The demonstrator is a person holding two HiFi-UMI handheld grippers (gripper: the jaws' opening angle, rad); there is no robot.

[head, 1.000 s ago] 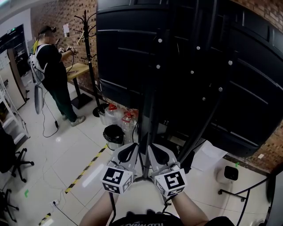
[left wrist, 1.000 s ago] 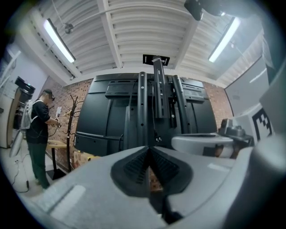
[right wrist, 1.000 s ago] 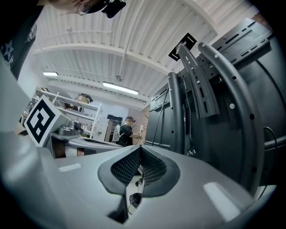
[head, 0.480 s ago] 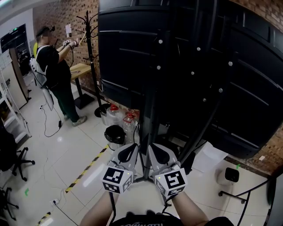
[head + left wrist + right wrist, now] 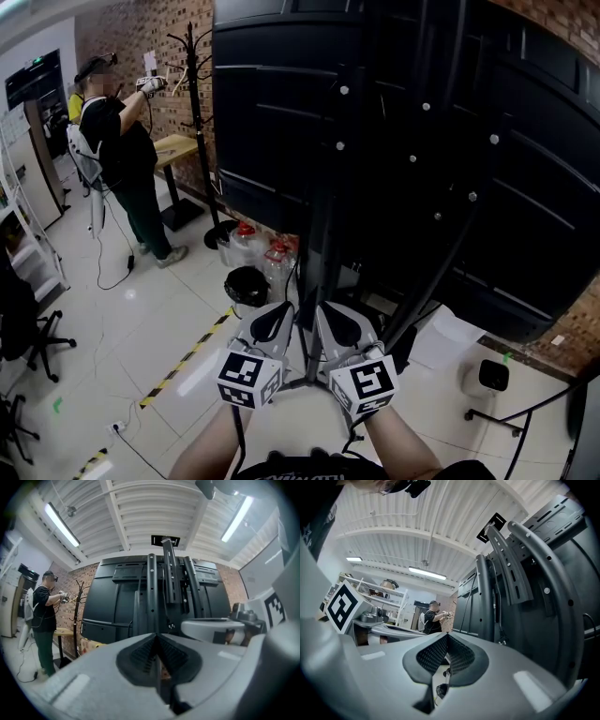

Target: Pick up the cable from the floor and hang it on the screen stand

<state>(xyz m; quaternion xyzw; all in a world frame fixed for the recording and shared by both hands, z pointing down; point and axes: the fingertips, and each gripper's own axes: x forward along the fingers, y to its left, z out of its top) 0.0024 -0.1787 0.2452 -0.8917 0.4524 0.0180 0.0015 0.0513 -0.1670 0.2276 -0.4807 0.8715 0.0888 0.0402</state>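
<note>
"Taking the head view first, where do the grippers stand?" the first inspector asks.

"The left gripper (image 5: 273,325) and the right gripper (image 5: 339,328) are side by side, close to the foot of the screen stand (image 5: 317,216), one on either side of its upright. Nothing hangs from either, and the floor (image 5: 187,319) directly beneath them shows no lead."

"And the left gripper view?"

"Its pads are pressed flat together with nothing between them. Beyond them, a small plug (image 5: 172,626) dangles against the stand's upright."

"The right gripper view?"

"These jaws are also closed tight and empty. A thin dark cable (image 5: 498,611) runs down beside the upright and ends in that plug. It appears to be off the floor and hung on the stand, though its upper hold is not visible."

"Recommendation for the step in hand?"

"In the second inspector's judgement the hang is made and the operator is at the release stage. Both grippers should draw straight back from the upright, keeping their closed tips clear of the dangling plug so the cable is not dragged off."
</note>
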